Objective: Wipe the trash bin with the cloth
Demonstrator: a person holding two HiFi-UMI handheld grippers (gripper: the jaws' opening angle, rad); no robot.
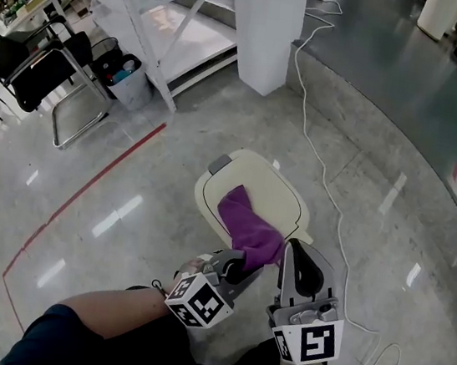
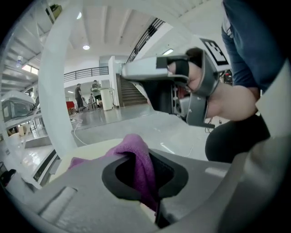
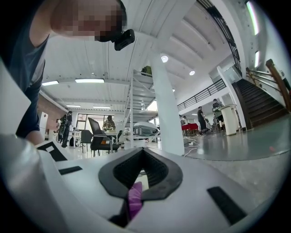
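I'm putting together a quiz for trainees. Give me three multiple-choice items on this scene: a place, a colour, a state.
1. Where is the cloth? A draped on top of the bin B hanging in mid-air C stuffed inside the bin
2. The cloth's colour? A green B purple C white
3. The left hand-held gripper is: A open, empty B shut on the cloth C open around the cloth
Answers: A, it lies across the bin's top; B, purple in all views; B, its jaws pinch a fold.
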